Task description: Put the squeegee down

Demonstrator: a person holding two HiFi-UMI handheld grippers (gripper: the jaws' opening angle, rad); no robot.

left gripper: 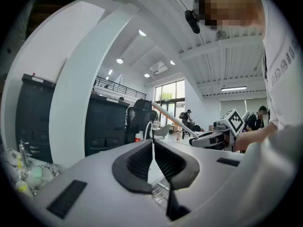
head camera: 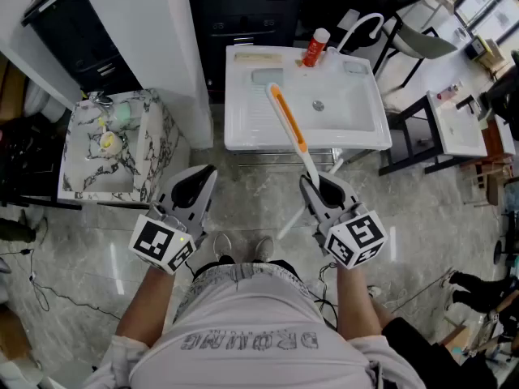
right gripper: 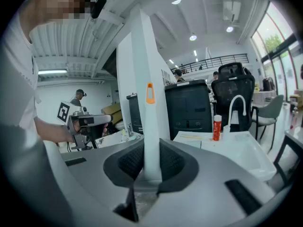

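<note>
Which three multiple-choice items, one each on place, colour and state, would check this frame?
1. The red bottle stands: A at the sink's front rim; B at its back rim; C in its basin.
2. The stripe on the squeegee's handle is: A blue; B green; C orange.
3. The right gripper is: A open, empty; B shut on the squeegee; C out of view.

B: the head view shows it at the far edge.
C: orange runs along the white handle.
B: its pads clamp the handle.

squeegee 1 | left tongs, right tongs 2 | sink 1 | bottle 1 | marble basin 1
</note>
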